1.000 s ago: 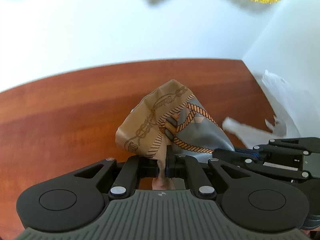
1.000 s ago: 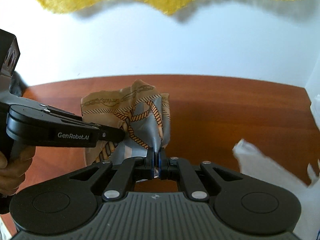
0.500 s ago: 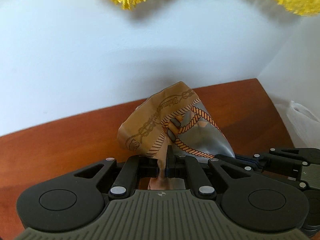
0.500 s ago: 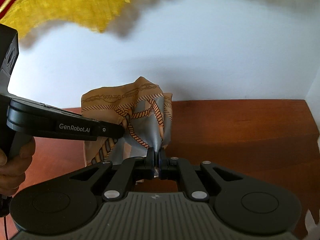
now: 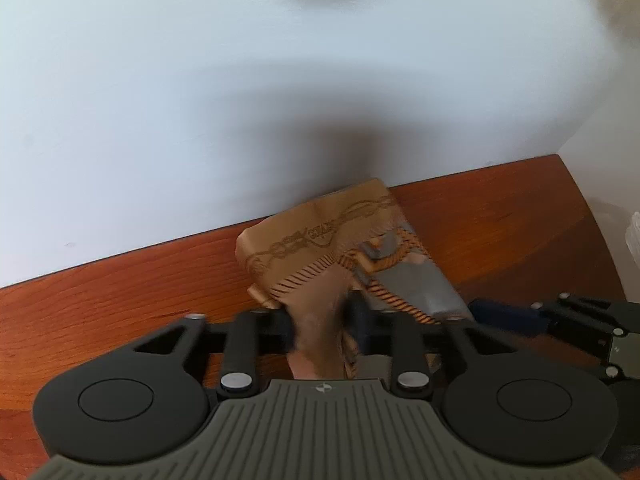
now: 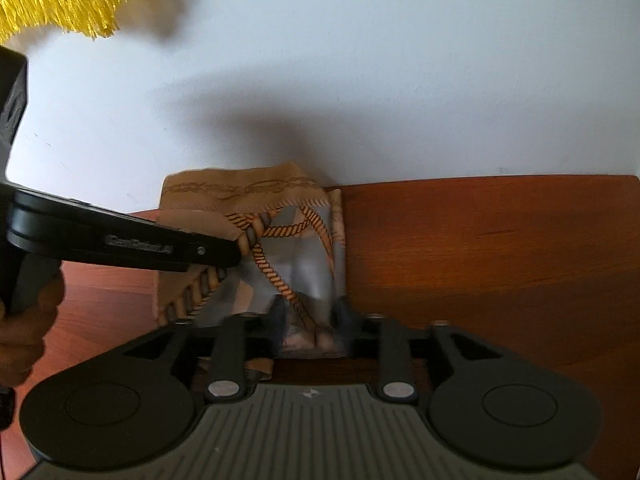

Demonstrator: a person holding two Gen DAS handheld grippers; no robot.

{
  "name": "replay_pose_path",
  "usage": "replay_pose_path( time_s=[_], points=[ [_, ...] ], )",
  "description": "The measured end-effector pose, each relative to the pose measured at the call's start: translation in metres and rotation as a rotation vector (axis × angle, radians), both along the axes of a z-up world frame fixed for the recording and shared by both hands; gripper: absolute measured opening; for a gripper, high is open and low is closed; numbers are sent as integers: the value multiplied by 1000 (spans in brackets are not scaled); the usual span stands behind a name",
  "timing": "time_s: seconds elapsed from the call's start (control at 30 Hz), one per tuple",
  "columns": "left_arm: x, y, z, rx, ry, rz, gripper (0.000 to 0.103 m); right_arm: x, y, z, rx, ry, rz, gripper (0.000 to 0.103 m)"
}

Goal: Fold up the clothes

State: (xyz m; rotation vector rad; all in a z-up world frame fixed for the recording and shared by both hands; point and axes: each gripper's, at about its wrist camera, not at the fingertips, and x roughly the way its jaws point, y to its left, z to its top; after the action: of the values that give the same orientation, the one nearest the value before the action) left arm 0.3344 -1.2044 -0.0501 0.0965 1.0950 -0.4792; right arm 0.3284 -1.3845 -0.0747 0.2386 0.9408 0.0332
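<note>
A folded scarf (image 5: 320, 236), tan and grey with a rope print, rests at the back of the wooden table (image 5: 120, 300) against the white wall. My left gripper (image 5: 324, 322) straddles its near left corner; its jaws are opening, and the cloth hangs loose and blurred between them. In the right wrist view the scarf (image 6: 296, 248) lies straight ahead. My right gripper (image 6: 312, 322) has its jaws opening around the near right corner, pads off the cloth. The left gripper (image 6: 236, 252) reaches in from the left over the scarf.
The white wall stands right behind the scarf. Yellow fringe (image 6: 60, 0) hangs at the top left. A person's hand (image 6: 24, 340) holds the left gripper's handle. Bare wood (image 6: 480, 260) stretches to the right, and white plastic (image 5: 634, 236) shows at the table's right edge.
Both grippers carried the scarf toward the wall and down onto the table's back edge. Their jaws, shut on the cloth before, have now parted.
</note>
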Motion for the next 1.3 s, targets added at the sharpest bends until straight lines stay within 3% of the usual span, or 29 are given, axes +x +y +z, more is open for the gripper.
replay_pose_path(
  time_s=[0.07, 0.13, 0.53, 1.1, 1.3],
  points=[
    [-2, 5, 2, 6, -2, 7, 43, -3, -1, 2, -1, -1, -7, 57],
    [-6, 14, 6, 13, -1, 24, 45, -30, -1, 8, -1, -2, -9, 59],
    [-49, 46, 19, 8, 0, 51, 48, -91, 15, 45, -11, -8, -20, 61],
    [-171, 95, 82, -15, -67, 50, 49, -202, 72, 127, -42, -67, -36, 67],
    [-224, 120, 101, -27, -88, 37, 49, -248, 100, 140, -46, -83, -56, 69]
  ],
)
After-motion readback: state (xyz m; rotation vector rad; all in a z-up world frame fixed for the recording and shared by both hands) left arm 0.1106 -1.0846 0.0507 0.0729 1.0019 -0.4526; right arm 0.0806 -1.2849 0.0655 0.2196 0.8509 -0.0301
